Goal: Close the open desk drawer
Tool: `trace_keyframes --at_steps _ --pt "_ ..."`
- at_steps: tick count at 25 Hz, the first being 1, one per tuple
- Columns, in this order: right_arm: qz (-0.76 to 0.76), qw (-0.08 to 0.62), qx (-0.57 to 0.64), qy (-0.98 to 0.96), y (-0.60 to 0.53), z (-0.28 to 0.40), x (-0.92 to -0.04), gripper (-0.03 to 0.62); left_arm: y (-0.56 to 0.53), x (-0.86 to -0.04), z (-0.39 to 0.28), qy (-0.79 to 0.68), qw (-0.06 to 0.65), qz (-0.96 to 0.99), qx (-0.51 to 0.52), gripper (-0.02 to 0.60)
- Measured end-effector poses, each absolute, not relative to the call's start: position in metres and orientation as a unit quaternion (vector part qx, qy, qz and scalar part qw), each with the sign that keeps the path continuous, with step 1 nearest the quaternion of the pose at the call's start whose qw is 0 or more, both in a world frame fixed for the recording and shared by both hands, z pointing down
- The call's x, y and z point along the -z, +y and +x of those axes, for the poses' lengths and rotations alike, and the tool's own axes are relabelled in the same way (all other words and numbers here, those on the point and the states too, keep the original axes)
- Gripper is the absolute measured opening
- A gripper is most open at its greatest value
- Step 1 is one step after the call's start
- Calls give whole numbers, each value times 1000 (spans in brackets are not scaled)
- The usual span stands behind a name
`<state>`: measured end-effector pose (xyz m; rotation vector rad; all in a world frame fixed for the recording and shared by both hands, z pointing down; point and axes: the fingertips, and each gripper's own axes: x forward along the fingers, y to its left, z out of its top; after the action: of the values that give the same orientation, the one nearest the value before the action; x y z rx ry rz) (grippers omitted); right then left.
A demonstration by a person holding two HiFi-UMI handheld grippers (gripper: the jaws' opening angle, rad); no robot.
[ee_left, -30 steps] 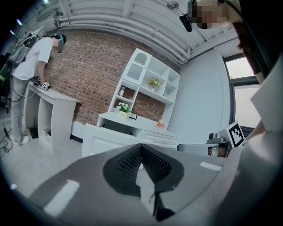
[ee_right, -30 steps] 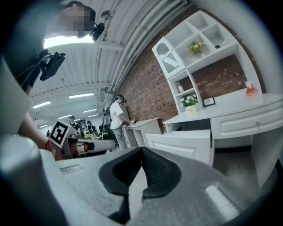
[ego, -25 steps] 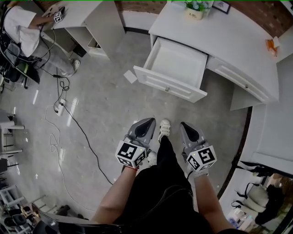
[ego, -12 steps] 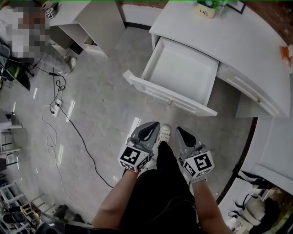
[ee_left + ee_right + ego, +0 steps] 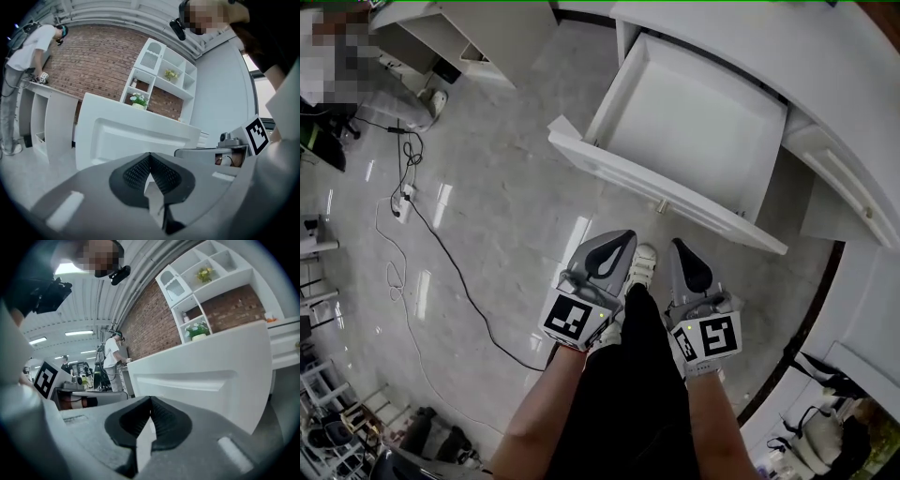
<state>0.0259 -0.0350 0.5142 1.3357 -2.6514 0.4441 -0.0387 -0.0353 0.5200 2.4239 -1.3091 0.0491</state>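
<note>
Left gripper (image 5: 622, 240) and right gripper (image 5: 679, 247), jaws pressed together and empty, are hovering just short of the open, bare desk drawer (image 5: 659, 187) ahead.

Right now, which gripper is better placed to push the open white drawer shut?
Probably right. The shut right gripper points nearly at the small knob on the white drawer front; the shut left gripper is further aside.

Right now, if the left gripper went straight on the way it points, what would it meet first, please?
Most likely the drawer front: it fills the view straight beyond the shut jaws of the left gripper, though the depth is unclear.
</note>
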Motion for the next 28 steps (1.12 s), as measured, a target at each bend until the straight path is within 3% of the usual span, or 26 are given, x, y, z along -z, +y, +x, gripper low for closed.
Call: trace_keyframes --at_steps 28 --pt "515 68 -145 -842 -92 26 -546 -2 -106 -552 -14 -450 169 874 -63 3"
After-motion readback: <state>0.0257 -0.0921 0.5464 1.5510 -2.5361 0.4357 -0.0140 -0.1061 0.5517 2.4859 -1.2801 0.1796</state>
